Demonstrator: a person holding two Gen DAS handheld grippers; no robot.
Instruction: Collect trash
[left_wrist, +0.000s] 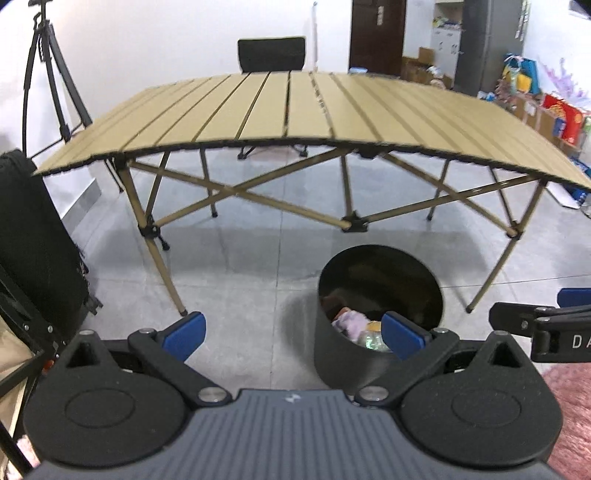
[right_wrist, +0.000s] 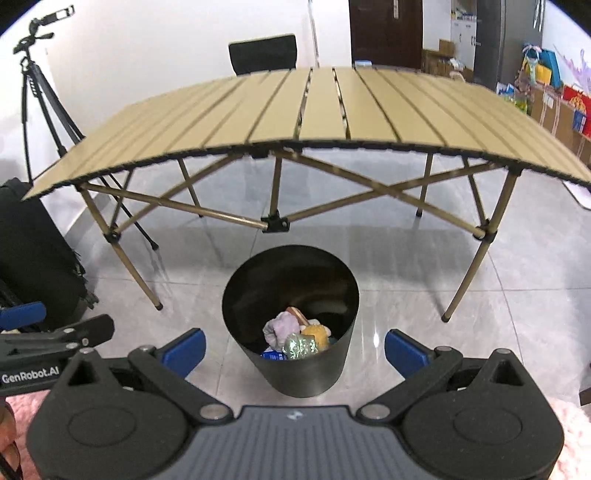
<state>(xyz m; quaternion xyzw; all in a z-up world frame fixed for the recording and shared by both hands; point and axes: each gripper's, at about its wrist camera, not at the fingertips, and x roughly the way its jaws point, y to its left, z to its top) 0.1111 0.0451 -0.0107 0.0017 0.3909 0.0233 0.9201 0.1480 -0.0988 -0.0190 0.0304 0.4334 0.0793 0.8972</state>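
I hold both tongs released, empty: left gripper (left_wrist: 293, 334), right gripper (right_wrist: 294, 350). Black bin (right_wrist: 290, 321) frame centre on floor, crumpled trash (right_wrist: 295, 338) inside. Slatted table (right_wrist: 314, 110) bare above.

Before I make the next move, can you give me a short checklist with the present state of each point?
1. Left gripper empty, jaws open: ok.
2. Right gripper empty, jaws open: ok.
3. Black trash bin upright on the floor: ok.
4. Trash inside the bin, such as the purple wad: ok.
5. Folding table top free of trash: ok.
6. Trash left elsewhere on the floor: cannot tell.
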